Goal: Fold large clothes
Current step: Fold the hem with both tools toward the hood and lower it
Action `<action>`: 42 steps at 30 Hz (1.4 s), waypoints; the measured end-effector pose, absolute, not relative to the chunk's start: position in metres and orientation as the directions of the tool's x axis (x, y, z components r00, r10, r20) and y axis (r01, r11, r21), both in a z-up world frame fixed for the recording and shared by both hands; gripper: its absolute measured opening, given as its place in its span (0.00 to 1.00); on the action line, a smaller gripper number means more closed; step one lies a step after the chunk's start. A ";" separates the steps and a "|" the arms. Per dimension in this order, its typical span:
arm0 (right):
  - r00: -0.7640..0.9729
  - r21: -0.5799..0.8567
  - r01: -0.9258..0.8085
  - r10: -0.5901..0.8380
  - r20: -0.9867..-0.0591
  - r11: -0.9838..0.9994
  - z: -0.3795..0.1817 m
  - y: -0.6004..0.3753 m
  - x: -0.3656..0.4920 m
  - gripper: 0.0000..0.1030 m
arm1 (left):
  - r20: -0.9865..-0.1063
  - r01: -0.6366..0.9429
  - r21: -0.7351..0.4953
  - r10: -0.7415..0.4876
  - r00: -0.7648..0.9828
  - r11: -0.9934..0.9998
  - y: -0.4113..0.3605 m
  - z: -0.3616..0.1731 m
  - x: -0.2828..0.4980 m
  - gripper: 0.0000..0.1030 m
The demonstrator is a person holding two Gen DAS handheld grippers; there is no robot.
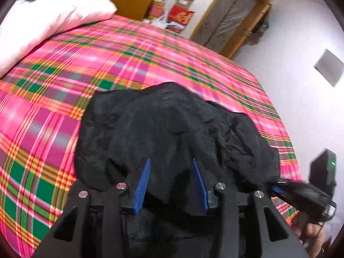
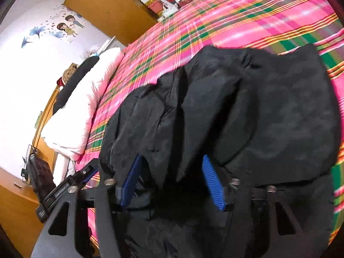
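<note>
A black jacket (image 1: 172,124) lies bunched on the plaid bed (image 1: 64,75), spreading beneath both grippers; left gripper (image 1: 171,182) and right gripper (image 2: 172,178) gape wide over it.

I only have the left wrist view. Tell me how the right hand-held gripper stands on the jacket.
Observer: The right hand-held gripper is open. Its blue pads are spread wide, with loose folds of the black jacket between them and nothing clamped.
Operator: Now place my left one from that side.
Observer: The left hand-held gripper shows at the jacket's edge on the side of the white duvet, over the plaid sheet.
Operator: Report what's past the duvet.
Observer: A dark bag-like object sits by wooden furniture there.
</note>
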State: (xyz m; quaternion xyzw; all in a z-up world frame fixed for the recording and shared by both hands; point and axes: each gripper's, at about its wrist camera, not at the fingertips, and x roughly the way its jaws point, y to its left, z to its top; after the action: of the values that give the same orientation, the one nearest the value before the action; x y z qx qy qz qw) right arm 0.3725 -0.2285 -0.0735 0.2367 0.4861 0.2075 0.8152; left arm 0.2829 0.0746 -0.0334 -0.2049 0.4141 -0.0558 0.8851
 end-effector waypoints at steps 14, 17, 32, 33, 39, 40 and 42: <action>0.356 0.493 -0.061 0.481 -0.801 0.868 -0.142 -0.213 0.347 0.06 | -0.811 0.047 -0.188 -0.182 0.556 0.981 0.013 -0.085 0.295 0.43; 0.359 0.490 -0.057 0.476 -0.803 0.870 -0.127 -0.220 0.342 0.11 | -0.813 0.026 -0.194 -0.176 0.554 0.981 0.013 -0.090 0.296 0.43; 0.512 0.308 -0.077 0.303 -0.804 0.948 -0.085 -0.247 0.398 0.11 | -0.824 -0.016 -0.278 -0.231 0.517 0.960 0.024 -0.090 0.294 0.43; 0.505 0.313 -0.077 0.308 -0.806 0.947 -0.092 -0.249 0.399 0.10 | -0.825 -0.012 -0.274 -0.228 0.517 0.962 0.023 -0.091 0.295 0.43; 0.530 0.279 -0.102 0.290 -0.797 0.955 -0.109 -0.248 0.389 0.08 | -0.823 -0.015 -0.267 -0.220 0.523 0.964 0.019 -0.100 0.298 0.43; 0.522 0.273 -0.099 0.283 -0.805 0.957 -0.107 -0.248 0.389 0.08 | -0.823 -0.017 -0.269 -0.221 0.524 0.963 0.020 -0.101 0.298 0.44; 0.515 0.252 -0.085 0.259 -0.817 0.964 -0.087 -0.244 0.390 0.08 | -0.821 -0.028 -0.279 -0.224 0.524 0.960 0.022 -0.098 0.298 0.44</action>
State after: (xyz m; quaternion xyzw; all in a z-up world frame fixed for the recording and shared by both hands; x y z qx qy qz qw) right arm 0.3904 -0.2439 -0.0874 0.0900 0.4824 0.0993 0.8657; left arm 0.2979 0.0222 -0.0979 -0.1300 0.4843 -0.0568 0.8633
